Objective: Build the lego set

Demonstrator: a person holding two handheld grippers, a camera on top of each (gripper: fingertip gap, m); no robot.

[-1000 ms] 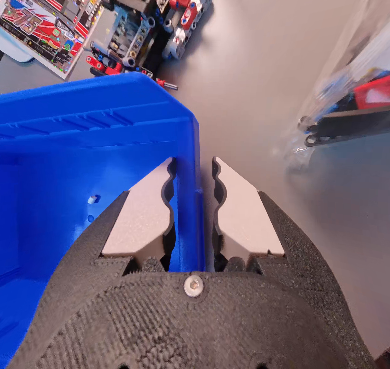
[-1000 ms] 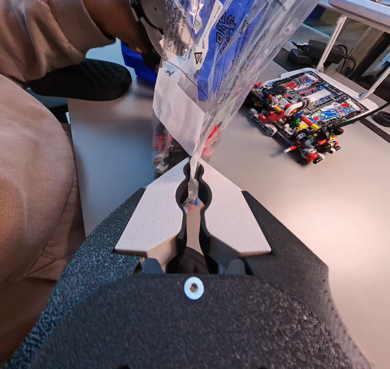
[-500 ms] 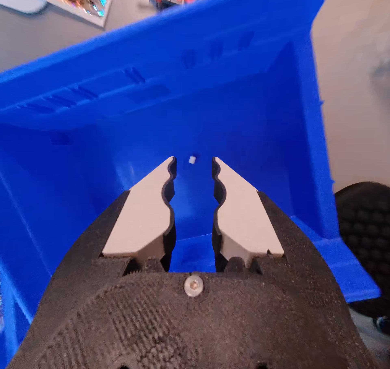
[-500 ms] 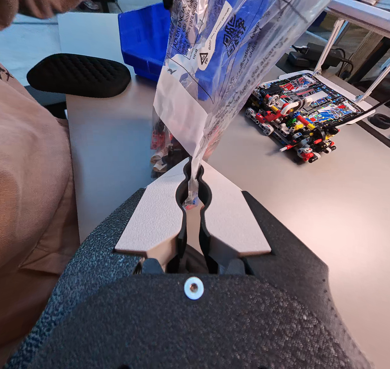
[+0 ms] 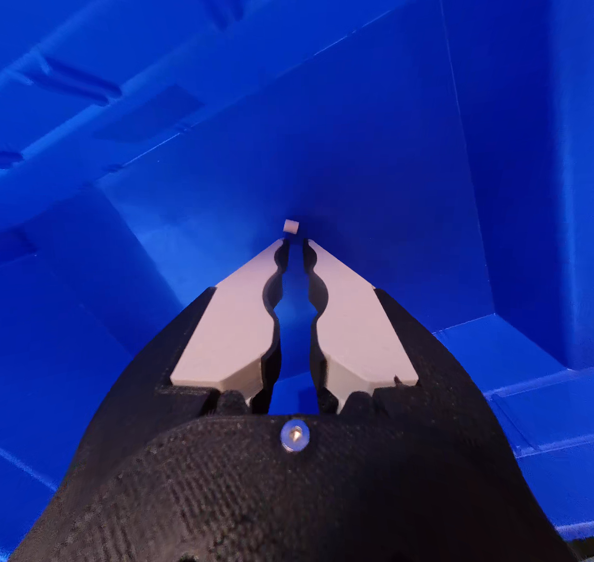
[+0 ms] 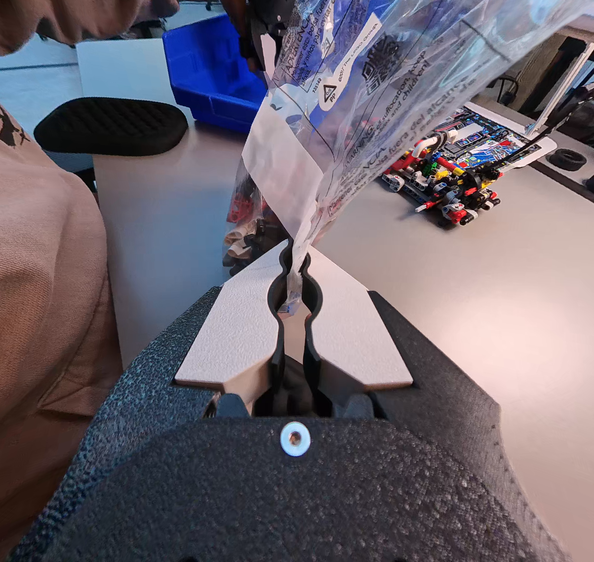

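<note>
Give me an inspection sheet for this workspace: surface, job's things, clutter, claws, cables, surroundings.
Surface: grey table, mostly bare near the right claw.
Job's things: small white piece lying in the blue bin; clear plastic bag with printed warnings; part-built model beside a colourful sheet; second bag of pieces on the table.
Clutter: black tyre at the far right edge.
Claws: left claw inside the bin, slightly open, tips just short of the white piece; right claw shut on the bag's corner.
Cables: dark cords at the back.
Surroundings: black padded armrest; a person's brown sleeve.
</note>
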